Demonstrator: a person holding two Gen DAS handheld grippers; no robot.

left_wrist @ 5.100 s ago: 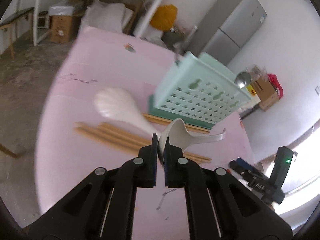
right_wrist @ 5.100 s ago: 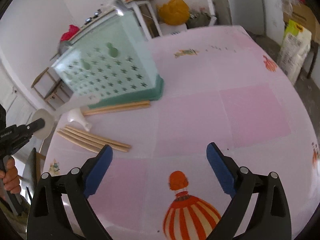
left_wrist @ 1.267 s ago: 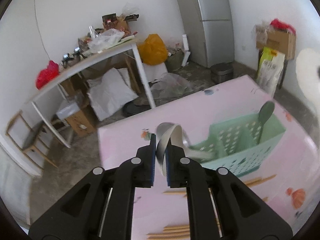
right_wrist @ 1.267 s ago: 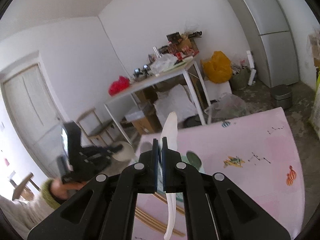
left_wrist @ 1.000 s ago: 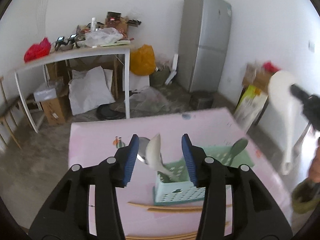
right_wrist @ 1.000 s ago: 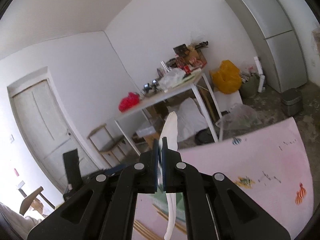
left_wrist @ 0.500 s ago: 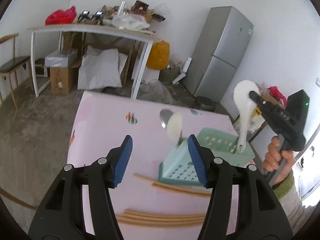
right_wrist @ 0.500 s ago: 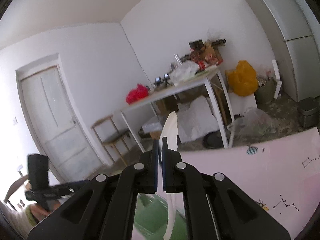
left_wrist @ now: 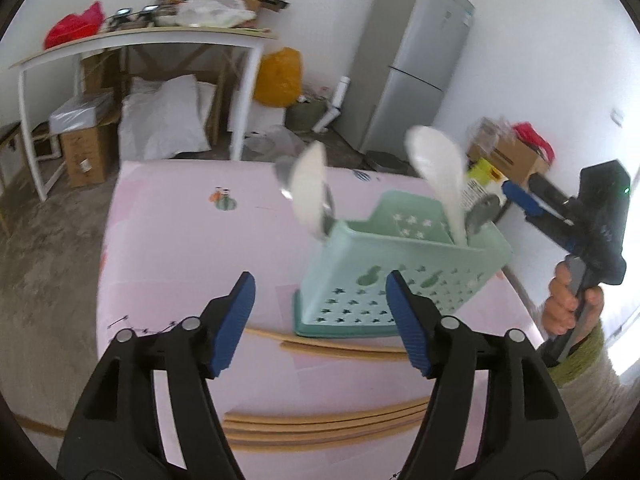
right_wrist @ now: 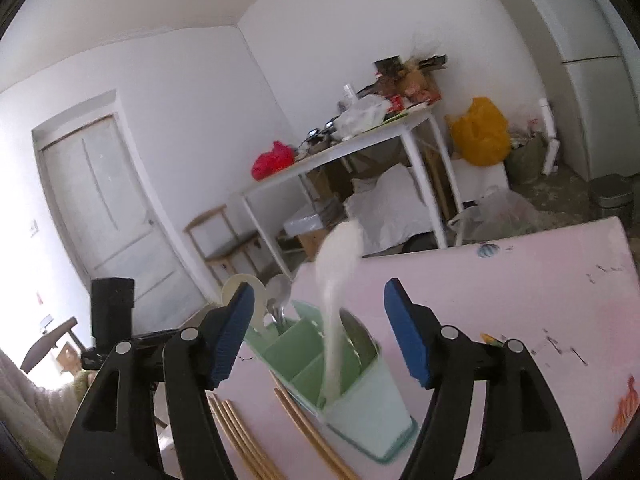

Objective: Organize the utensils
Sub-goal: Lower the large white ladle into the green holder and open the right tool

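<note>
A mint-green perforated utensil caddy stands on the pink table; it also shows in the right wrist view. A white rice paddle stands in its right compartment, seen blurred in the right wrist view. A white soup spoon and a metal spoon stand at its left end. Several wooden chopsticks lie on the table in front. My left gripper is open and empty before the caddy. My right gripper is open above the caddy, the paddle between its jaws untouched.
A second pair of chopsticks lies against the caddy's base. A grey fridge, a cluttered white table and boxes stand beyond the pink table. The table's far edge is close behind the caddy.
My right gripper has opened and let go of the white paddle, which now stands in the caddy. My left gripper has opened wider and come closer to the caddy.
</note>
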